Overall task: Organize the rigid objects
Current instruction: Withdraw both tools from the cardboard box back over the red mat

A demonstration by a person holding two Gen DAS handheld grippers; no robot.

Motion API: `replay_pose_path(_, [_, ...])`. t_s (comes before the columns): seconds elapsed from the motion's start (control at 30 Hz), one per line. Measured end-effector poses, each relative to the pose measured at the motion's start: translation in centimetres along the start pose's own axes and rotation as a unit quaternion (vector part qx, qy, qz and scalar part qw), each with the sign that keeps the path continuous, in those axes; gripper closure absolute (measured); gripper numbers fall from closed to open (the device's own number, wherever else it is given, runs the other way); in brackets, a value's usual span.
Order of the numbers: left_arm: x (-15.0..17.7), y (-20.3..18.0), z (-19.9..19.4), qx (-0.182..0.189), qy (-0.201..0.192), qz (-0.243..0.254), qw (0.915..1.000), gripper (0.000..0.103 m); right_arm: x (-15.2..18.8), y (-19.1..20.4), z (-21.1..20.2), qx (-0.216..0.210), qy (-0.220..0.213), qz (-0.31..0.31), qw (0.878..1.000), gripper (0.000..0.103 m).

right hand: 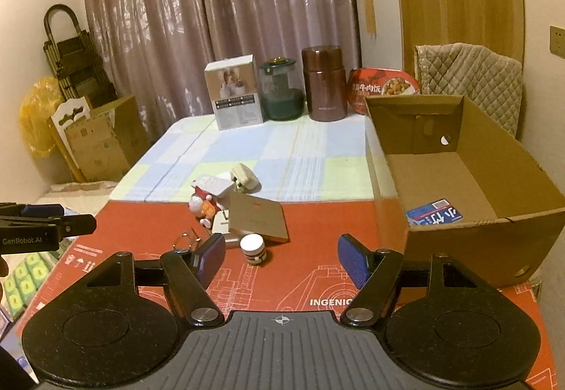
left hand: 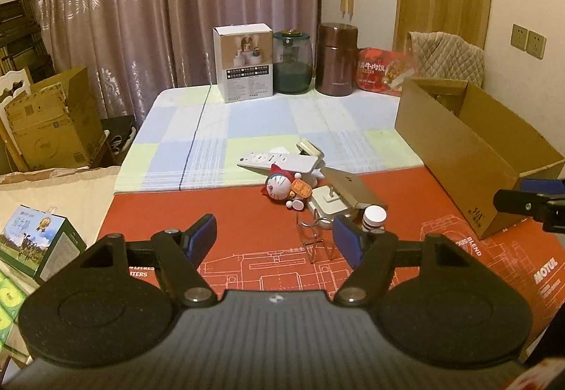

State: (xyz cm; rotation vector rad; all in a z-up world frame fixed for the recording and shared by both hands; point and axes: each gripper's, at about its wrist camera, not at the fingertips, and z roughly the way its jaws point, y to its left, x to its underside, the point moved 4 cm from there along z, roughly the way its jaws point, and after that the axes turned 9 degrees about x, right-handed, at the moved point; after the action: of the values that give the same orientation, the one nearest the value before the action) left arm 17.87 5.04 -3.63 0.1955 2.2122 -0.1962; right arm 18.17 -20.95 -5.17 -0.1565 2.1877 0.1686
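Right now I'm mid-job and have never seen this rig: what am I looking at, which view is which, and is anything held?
A person holds two hand grippers, each with a camera looking along its blue-padded fingers. One picture is from the left gripper, the other from the right gripper. Both are open and hold nothing. On the red mat is a pile: a cat figurine, a white remote, a tan card, a small white-capped jar. The cardboard box to the right holds a blue packet.

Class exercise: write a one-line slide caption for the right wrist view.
Open right gripper hovers over a red mat, facing a small white-capped jar and cluttered toys, beside a cardboard box.
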Motion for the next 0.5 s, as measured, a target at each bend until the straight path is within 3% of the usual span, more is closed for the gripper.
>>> replay_pose_path(0.5, [3.4, 0.4, 7.8, 0.026, 0.032, -0.006, 0.9991, 0.035, 3.2, 1.4, 8.0, -0.005, 0.034, -0.053, 0.998, 0.035])
